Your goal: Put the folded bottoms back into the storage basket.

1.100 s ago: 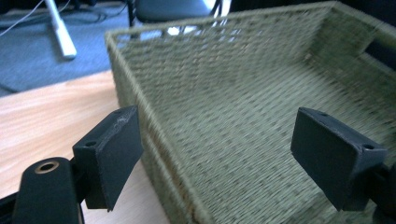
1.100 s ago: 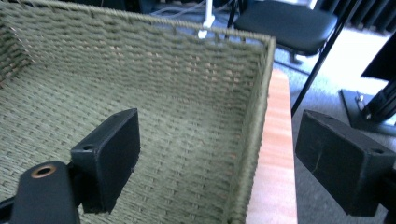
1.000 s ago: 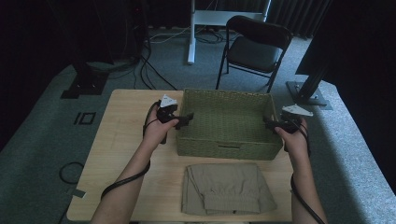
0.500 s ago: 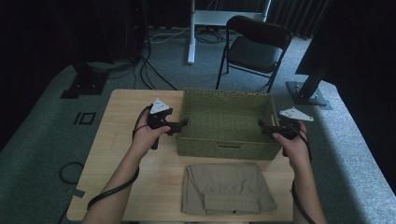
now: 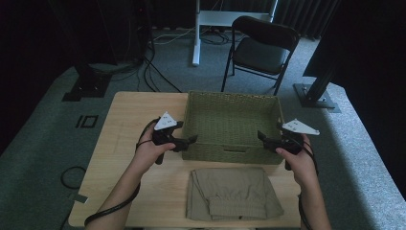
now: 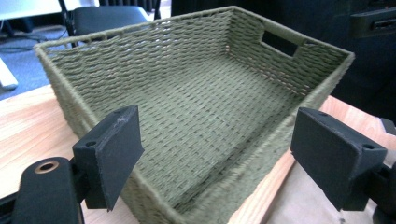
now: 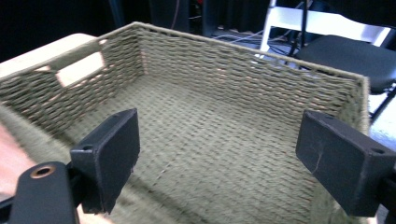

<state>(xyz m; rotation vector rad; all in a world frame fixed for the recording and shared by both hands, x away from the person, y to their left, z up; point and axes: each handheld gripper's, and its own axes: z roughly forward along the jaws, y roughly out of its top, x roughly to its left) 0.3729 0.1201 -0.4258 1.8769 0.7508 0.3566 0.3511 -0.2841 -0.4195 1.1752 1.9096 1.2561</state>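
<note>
The left gripper (image 5: 190, 140) has its jaws spread wide with nothing between the pads; in the left gripper view they frame the near left corner of the basket (image 6: 201, 121), and the tips hang just beside that corner's wall without touching it. The right gripper (image 5: 262, 137) also stands wide apart and holds nothing; in the right gripper view its jaws look over the near right rim into the woven floor of the basket (image 7: 219, 154). In the high view each tool is gripped by a hand, the left hand (image 5: 152, 149) at the basket's left end and the right hand (image 5: 296, 160) at its right end, both jaw pairs pointing inward toward each other.

The basket (image 5: 230, 125) is green, woven, rectangular, with a handle slot in each wall that shows, and sits in the middle of the table (image 5: 129, 120), toward the far edge. Just in front of it, near the person, lies a folded cloth (image 5: 232, 194), flat on the wood. Behind the table stands a chair (image 5: 261, 50)
</note>
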